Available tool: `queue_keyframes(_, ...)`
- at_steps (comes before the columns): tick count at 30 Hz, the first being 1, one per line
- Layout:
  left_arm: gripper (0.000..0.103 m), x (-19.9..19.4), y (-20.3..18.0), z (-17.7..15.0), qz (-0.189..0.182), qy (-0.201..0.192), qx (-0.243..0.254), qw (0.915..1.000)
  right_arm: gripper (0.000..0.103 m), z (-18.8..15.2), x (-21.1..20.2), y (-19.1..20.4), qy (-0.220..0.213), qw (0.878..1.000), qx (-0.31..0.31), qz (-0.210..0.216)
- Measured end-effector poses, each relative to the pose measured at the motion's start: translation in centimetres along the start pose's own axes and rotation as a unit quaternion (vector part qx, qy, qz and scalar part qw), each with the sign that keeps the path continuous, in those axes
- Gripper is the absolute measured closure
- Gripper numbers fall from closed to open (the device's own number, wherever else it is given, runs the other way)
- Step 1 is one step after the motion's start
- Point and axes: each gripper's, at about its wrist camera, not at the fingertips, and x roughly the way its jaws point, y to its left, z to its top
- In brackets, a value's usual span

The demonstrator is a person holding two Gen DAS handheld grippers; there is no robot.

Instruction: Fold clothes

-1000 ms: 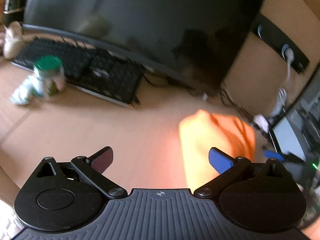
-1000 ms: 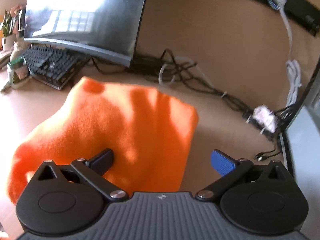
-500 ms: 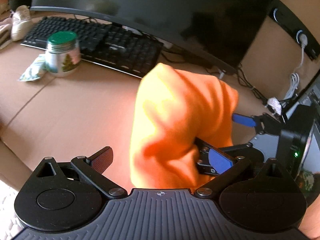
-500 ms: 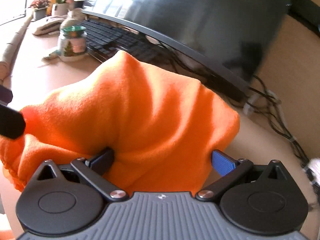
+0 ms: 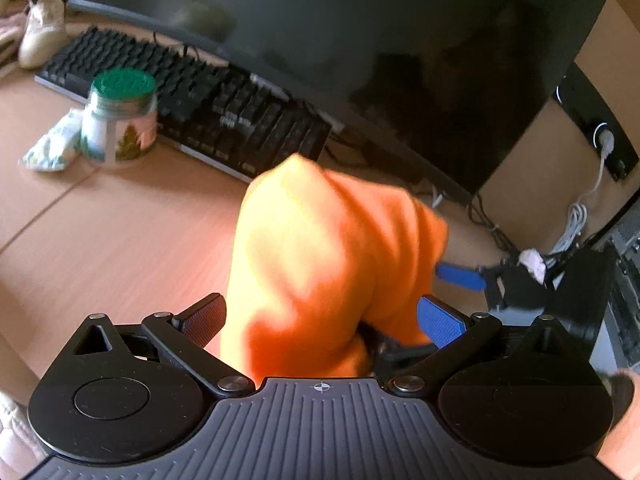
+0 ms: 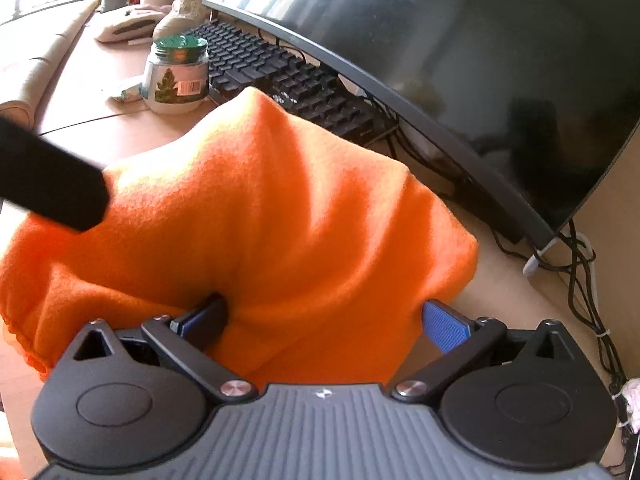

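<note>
Both jaws stand wide apart: the left gripper (image 5: pixel 320 320) and the right gripper (image 6: pixel 324 320) each have the orange cloth (image 6: pixel 256 224) bunched between their fingers, unclamped. It rises in a heap over the table (image 5: pixel 100 240), near its front edge. Toward the table's left edge, a jar with a green lid (image 6: pixel 178 76) stands closed, contents unreadable, beside the keyboard (image 6: pixel 288 76). Behind, the dark monitor (image 6: pixel 460 60) is cut off above; the left wrist view is blurred.
</note>
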Motion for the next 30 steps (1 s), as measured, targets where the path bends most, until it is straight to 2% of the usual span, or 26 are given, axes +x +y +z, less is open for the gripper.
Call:
queue_keyframes(2, 0.0, -0.4, 0.0, 0.1, -0.008, -0.016, 0.004, 0.9998, 0.0, 0.0, -0.1, 0.2, 0.004, 1.0, -0.004, -0.005)
queue_keyframes(6, 0.0, -0.2, 0.1, -0.5, 0.007, 0.004, 0.031, 0.9995, 0.0, 0.1, -0.4, 1.0, -0.003, 0.999, -0.02, -0.027)
queue_keyframes(8, 0.0, -0.8, 0.2, -0.7, 0.014, -0.004, 0.036, 0.9993, 0.0, -0.2, -0.9, 0.8, -0.011, 0.999, -0.013, -0.041)
queue_keyframes(10, 0.0, -1.4, 0.6, -0.9, 0.011, -0.014, 0.021, 0.9996, 0.0, -0.5, -1.1, 0.4, -0.011, 0.999, -0.003, -0.049)
queue_keyframes(12, 0.0, -1.7, 1.2, -1.0, 0.009, -0.016, -0.003, 0.9998, 0.0, -0.2, -1.0, 0.2, -0.006, 0.999, 0.008, -0.043)
queue_keyframes(15, 0.0, -1.3, 1.5, -0.9, 0.035, -0.008, -0.007, 0.9993, 0.0, -0.1, -1.6, -0.1, -0.008, 0.999, 0.031, -0.036)
queue_keyframes(18, 0.0, -1.5, 1.0, -1.3, 0.038, -0.013, 0.001, 0.9992, 0.0, -0.8, -3.4, -1.5, -0.031, 0.999, 0.043, 0.01)
queue_keyframes(20, 0.0, -1.4, 0.4, -1.8, 0.041, -0.01, 0.019, 0.9989, 0.0, -1.0, -4.6, -2.7, -0.041, 0.996, 0.081, 0.026)
queue_keyframes(25, 0.0, -1.5, -0.5, -2.7, 0.03, 0.002, 0.033, 0.999, 0.0, -1.2, -6.3, -5.4, -0.069, 0.986, 0.154, 0.001)
queue_keyframes(30, 0.0, -1.7, -1.4, -2.2, 0.005, -0.004, 0.042, 0.9991, 0.0, -1.1, -5.8, -6.7, -0.062, 0.984, 0.168, -0.009)
